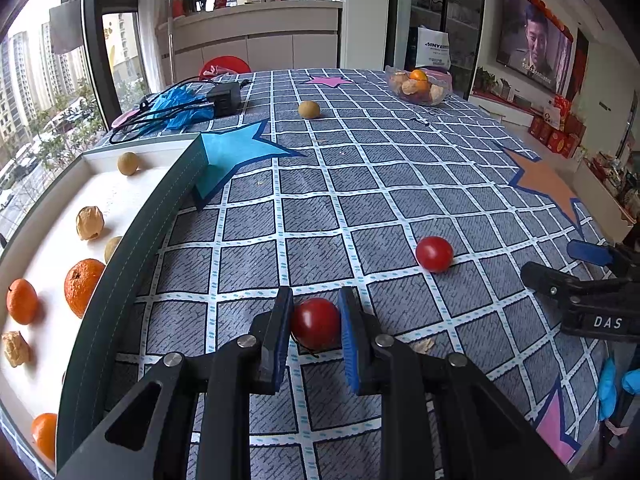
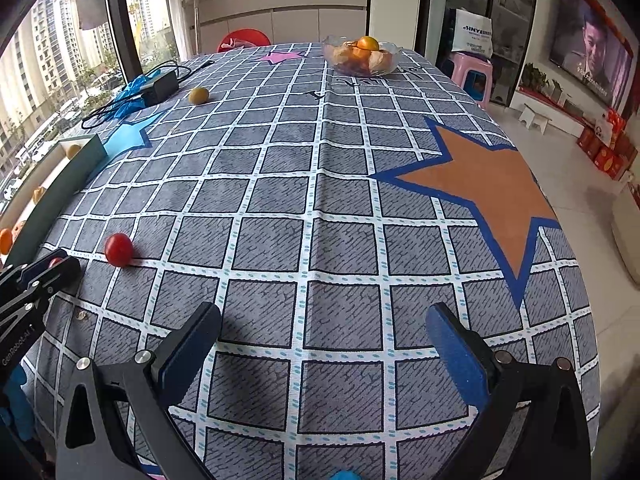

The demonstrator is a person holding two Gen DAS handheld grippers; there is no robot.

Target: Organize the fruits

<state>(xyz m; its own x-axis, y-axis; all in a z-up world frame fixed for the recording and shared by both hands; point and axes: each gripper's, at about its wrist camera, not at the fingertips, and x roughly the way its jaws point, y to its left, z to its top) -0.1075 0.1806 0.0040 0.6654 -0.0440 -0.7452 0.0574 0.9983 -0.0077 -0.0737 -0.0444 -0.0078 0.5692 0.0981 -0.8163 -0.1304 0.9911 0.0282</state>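
Note:
My left gripper [image 1: 315, 322] is shut on a red cherry tomato [image 1: 316, 323], its blue pads pressing both sides just above the checked tablecloth. A second red tomato [image 1: 434, 254] [image 2: 119, 249] lies on the cloth to the right. The white tray [image 1: 52, 240] with a dark green wall sits at the left and holds several oranges [image 1: 82, 286], husked fruits [image 1: 89, 222] and small brown round fruits [image 1: 127, 163]. Another brown round fruit [image 1: 309, 109] [image 2: 199, 95] rests farther back. My right gripper [image 2: 324, 344] hovers open over bare cloth, also seen at the right edge [image 1: 568, 268].
A glass bowl [image 1: 394, 90] [image 2: 332, 62] with oranges and husked fruits stands at the far end. A black charger with cables [image 1: 224, 98] and blue gloves [image 1: 180, 106] lie at the back left. Paper stars, blue [image 1: 236, 152], orange [image 2: 484, 184] and pink [image 1: 330, 81], mark the cloth.

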